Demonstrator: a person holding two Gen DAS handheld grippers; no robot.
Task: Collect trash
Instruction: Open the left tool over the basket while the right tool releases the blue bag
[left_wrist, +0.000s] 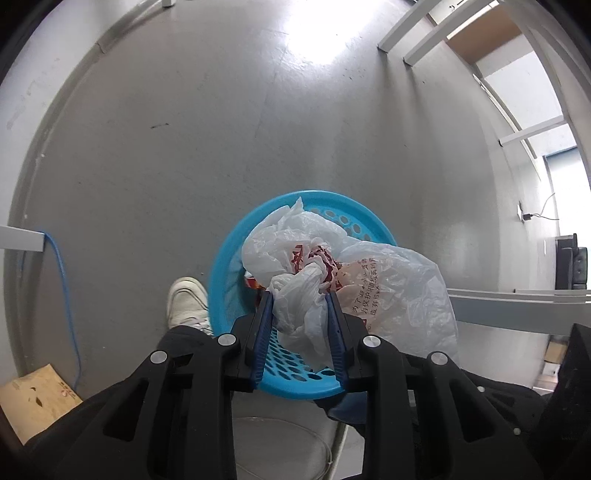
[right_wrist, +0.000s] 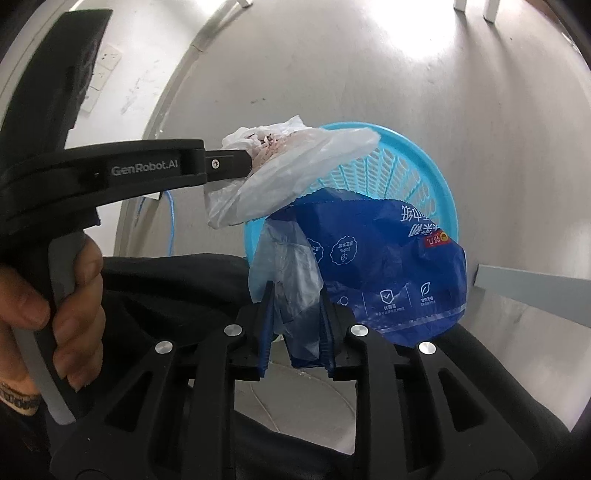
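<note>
Two wrist views look down at a blue perforated basket (left_wrist: 221, 280) on the grey floor (left_wrist: 147, 147). Only the left view shows a white shoe (left_wrist: 187, 302) touching the basket and a brown envelope (left_wrist: 35, 395). Only the right view shows a blue plastic wrapper (right_wrist: 391, 266), pinched with clear film by the right tool (right_wrist: 297, 314). The left tool (left_wrist: 300, 314) grips a knotted white plastic bag (left_wrist: 306, 295) held above the basket.

white plastic bag (left_wrist: 299, 314): crumpled, knotted, above basket | blue wrapper (right_wrist: 384, 266): crinkled, over blue perforated basket (right_wrist: 436, 184) rim
</note>
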